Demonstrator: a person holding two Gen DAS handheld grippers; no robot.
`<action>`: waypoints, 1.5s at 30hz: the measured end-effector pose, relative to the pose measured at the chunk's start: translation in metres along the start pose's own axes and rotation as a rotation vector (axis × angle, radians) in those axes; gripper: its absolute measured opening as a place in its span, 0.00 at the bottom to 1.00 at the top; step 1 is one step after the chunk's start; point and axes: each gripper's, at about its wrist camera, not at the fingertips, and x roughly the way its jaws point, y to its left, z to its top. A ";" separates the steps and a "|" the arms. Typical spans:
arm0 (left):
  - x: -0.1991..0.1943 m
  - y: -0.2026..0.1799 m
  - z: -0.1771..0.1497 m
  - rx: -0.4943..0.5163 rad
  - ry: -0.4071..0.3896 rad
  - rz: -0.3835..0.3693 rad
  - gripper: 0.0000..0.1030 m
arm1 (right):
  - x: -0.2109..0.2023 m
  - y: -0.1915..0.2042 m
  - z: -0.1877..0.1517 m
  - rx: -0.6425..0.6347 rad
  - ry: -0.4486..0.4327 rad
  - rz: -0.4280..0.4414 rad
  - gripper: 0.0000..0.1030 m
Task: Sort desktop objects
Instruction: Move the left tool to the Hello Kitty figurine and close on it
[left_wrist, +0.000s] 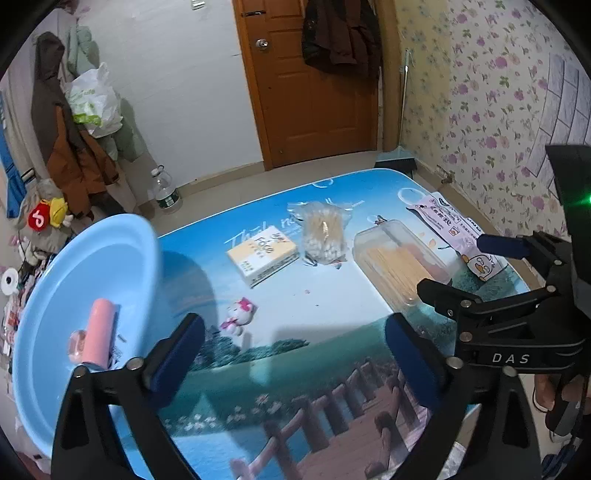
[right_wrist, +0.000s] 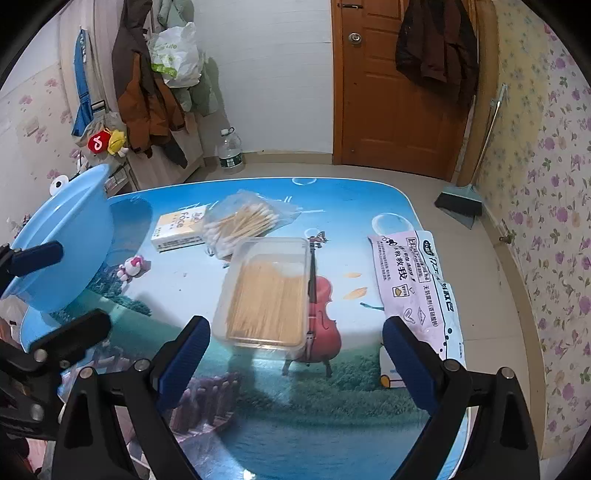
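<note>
My left gripper (left_wrist: 293, 343) hangs open over the picture-printed table (left_wrist: 332, 332), nothing between its blue pads. Left of it a blue basin (left_wrist: 92, 258) holds a pink roll (left_wrist: 98, 332). Ahead lie a Hello Kitty figure (left_wrist: 240, 314), a yellow tissue pack (left_wrist: 262, 254), a bag of cotton swabs (left_wrist: 325, 236) and a clear box of wooden sticks (left_wrist: 399, 262). My right gripper (right_wrist: 295, 332) is open just short of that box (right_wrist: 266, 295), pads clear of it. A lilac packet (right_wrist: 410, 280) lies at the table's right edge.
The basin overhangs the table's left side (right_wrist: 66, 236). Beyond the table are a water bottle (right_wrist: 229, 151), a wooden door (right_wrist: 399, 92), hanging coats (right_wrist: 147, 92) and a broom (right_wrist: 461, 199) against the flowered wall. A hand (left_wrist: 546, 391) grips the right tool's handle.
</note>
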 end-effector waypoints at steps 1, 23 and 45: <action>0.004 -0.003 0.000 0.007 0.006 0.002 0.89 | 0.002 -0.002 0.000 0.002 0.000 -0.005 0.93; 0.065 0.012 0.003 -0.129 0.083 0.080 0.87 | 0.012 -0.014 0.007 -0.002 -0.034 -0.047 0.93; 0.090 0.030 0.003 -0.309 0.145 0.172 0.87 | 0.016 -0.013 0.011 0.000 -0.036 -0.041 0.93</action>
